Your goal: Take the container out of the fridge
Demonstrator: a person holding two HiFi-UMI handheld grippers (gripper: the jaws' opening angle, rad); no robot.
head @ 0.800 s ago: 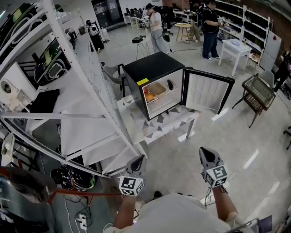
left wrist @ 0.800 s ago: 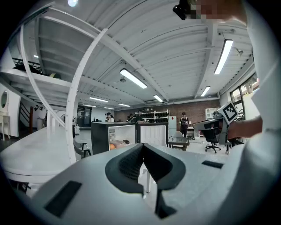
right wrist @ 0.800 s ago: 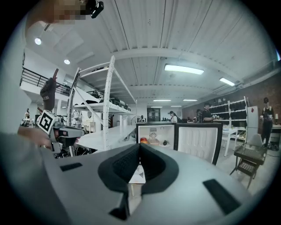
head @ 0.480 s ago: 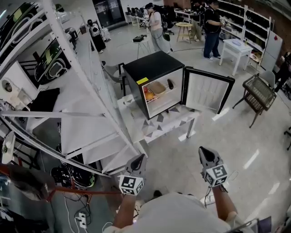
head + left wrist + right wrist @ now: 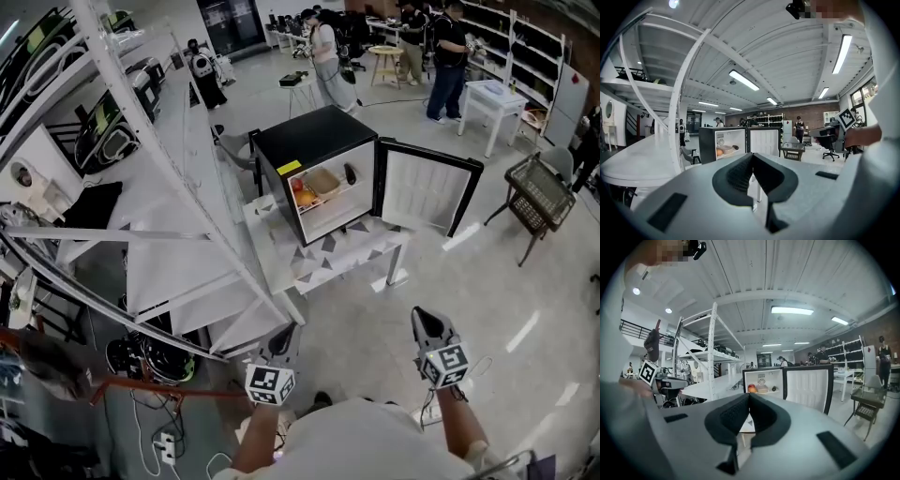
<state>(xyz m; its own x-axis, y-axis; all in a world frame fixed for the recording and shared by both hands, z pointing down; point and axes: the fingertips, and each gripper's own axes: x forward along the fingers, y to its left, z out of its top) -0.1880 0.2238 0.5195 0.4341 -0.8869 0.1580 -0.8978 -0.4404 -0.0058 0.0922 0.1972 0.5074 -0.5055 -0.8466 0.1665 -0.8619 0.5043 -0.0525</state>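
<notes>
Tan, sitting inside the open fridge [image 5: 314,136] (orange fruit [image 5: 304,198] just beside): the container [image 5: 324,181]. Holding left gripper [image 5: 287,328] and right gripper [image 5: 423,315] well apart from it, both fully closed, gripping nothing.

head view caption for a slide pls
Left gripper and right gripper, both shut, held short of the open fridge holding the container.

The fridge [image 5: 314,131] is black outside and white inside, with a yellow sticker [image 5: 292,169]. Its desk [image 5: 342,255] is white with grey triangles. The container [image 5: 325,182] is beige. The left gripper [image 5: 287,330] and the right gripper [image 5: 423,316] are grey, with black-and-white square markers.
</notes>
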